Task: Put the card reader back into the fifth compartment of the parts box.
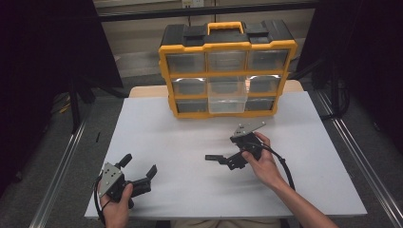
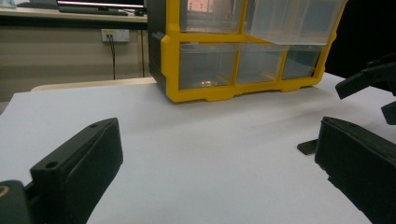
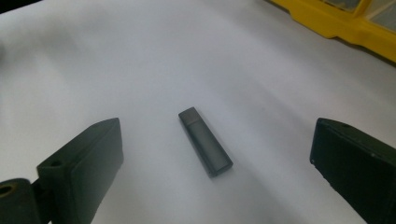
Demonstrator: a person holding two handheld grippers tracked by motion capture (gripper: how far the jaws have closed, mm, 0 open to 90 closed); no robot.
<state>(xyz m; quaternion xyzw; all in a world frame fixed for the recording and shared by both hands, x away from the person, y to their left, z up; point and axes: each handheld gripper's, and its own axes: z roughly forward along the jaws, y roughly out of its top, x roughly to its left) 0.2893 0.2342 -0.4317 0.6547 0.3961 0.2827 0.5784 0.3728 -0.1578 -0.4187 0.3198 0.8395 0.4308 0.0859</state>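
Note:
A small black stick (image 3: 205, 141), like a USB drive, lies flat on the white table (image 1: 180, 142); it also appears in the high view (image 1: 212, 157) and in the left gripper view (image 2: 308, 147). My right gripper (image 3: 215, 133) is open just above the table, its jaws standing wide on either side of the stick without touching it. In the high view this gripper (image 1: 231, 149) points left at mid-table. My left gripper (image 1: 139, 165) is open and holds nothing near the front left edge; its jaws (image 2: 218, 135) face the organizer.
A yellow organizer (image 1: 227, 71) with clear drawers stands at the back of the table. Its middle drawer (image 1: 227, 97) is pulled out toward me. The right gripper (image 2: 369, 79) shows at the right edge of the left gripper view.

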